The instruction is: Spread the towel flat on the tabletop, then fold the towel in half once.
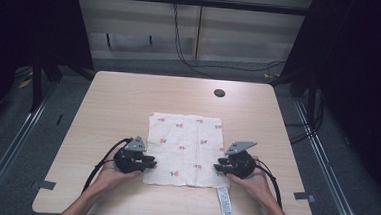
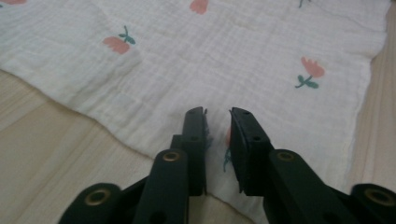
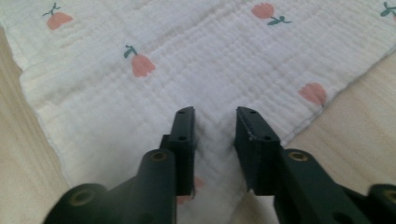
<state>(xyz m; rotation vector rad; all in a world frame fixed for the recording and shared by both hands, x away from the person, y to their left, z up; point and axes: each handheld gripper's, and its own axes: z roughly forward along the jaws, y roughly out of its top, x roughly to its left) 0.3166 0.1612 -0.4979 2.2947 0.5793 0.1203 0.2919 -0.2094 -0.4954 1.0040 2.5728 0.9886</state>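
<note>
Pale worktop (image 1: 114, 98) carries a soft, light cloth (image 1: 183, 147); take its near corners. Left claw (image 1: 147, 163) and right claw (image 1: 220, 166) gape, gripping nothing.

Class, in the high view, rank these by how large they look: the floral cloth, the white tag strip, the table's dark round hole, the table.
1. table
2. floral cloth
3. white tag strip
4. dark round hole

High view: table (image 1: 129, 98) evenly lit from above, both side edges of the frame near black, detail soft and slightly grainy. Gripper views: bright, diffuse light on cloth (image 2: 210, 60), faint shadow at the jaws, no glare. Near jaws slightly blurred at bottom of frame.
</note>
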